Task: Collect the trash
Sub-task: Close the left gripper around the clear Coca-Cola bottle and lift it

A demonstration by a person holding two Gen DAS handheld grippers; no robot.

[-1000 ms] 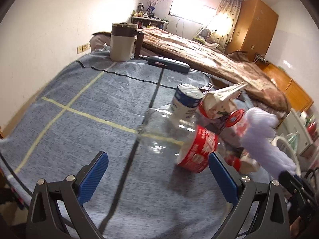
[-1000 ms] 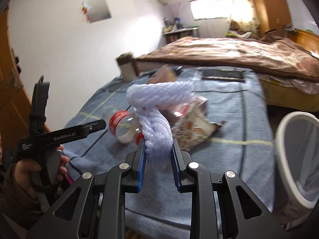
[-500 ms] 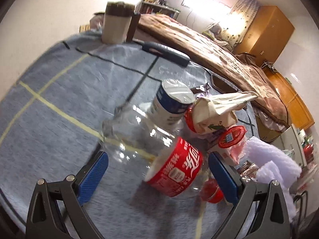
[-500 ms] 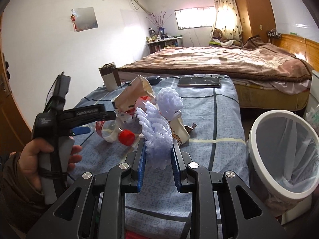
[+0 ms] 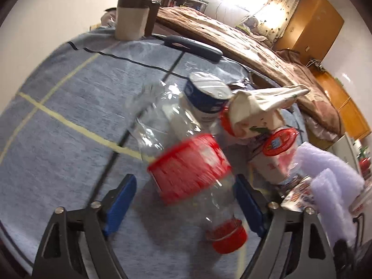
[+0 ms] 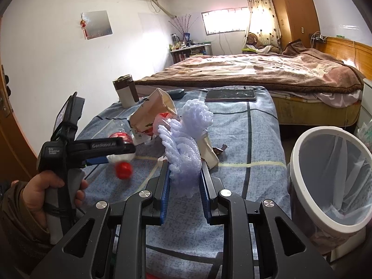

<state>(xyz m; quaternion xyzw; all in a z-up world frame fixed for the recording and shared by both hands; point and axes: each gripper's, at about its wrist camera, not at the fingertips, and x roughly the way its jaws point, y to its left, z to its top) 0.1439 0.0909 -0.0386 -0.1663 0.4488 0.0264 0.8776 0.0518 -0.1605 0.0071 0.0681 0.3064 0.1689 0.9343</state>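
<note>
A clear plastic bottle (image 5: 186,162) with a red label and red cap lies between the open fingers of my left gripper (image 5: 186,200); its cap also shows in the right wrist view (image 6: 124,171). My right gripper (image 6: 184,181) is shut on a white foam net (image 6: 186,144), held above the blue cloth. The net also shows at the right of the left wrist view (image 5: 330,179). Behind the bottle lie a blue-and-white cup (image 5: 207,97), a crumpled paper carton (image 5: 258,109) and a red-lidded cup (image 5: 279,148). A white bin (image 6: 325,176) with a clear liner stands to the right.
A brown-lidded mug (image 5: 132,16) and a dark remote (image 5: 193,47) sit at the table's far edge. A black phone (image 6: 230,94) lies at the far right. A bed (image 6: 255,72) stands behind. My left gripper (image 6: 97,150) shows at the left of the right wrist view.
My left gripper has closed in around the bottle, which now lies between its fingers. My right gripper has drawn back a little with the foam net.
</note>
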